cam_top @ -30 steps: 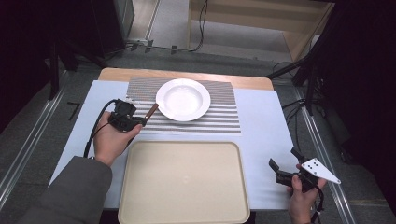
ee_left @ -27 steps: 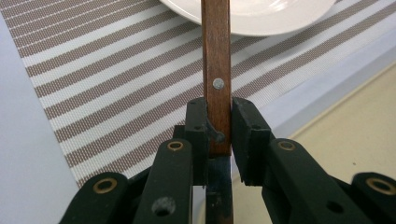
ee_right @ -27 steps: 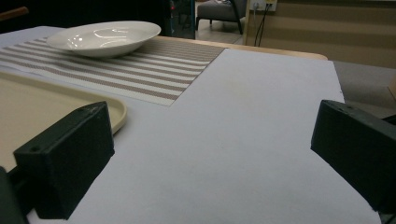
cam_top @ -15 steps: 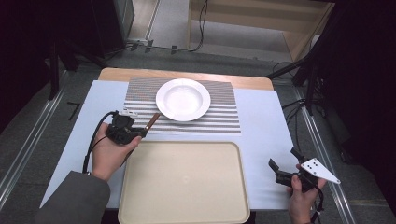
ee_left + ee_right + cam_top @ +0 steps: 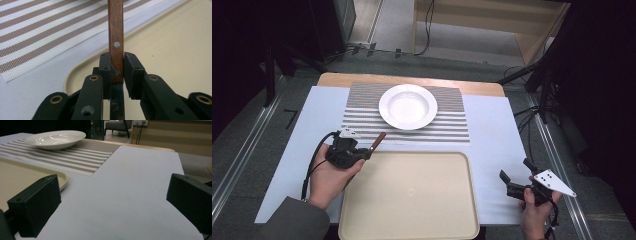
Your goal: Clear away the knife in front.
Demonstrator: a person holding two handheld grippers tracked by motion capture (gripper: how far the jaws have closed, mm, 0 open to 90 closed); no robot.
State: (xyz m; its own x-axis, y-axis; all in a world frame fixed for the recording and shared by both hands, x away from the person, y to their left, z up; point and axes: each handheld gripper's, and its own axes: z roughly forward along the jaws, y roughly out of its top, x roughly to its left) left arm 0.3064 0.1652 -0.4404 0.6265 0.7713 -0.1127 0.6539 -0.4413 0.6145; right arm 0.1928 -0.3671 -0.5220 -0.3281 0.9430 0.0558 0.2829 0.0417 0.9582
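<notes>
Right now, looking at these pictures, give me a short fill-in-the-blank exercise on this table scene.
1. The left gripper is shut on a utensil's ____ handle.
2. The white plate sits on the ____ placemat.
3. The right gripper has its jaws ____.

Missing words: wooden; striped; open

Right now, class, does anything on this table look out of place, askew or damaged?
Nothing looks spilled or broken. One oddity: the left gripper grips a wooden-handled utensil by its handle, the wood pointing away over the tray corner. The plate sits squarely on the striped mat.
</notes>
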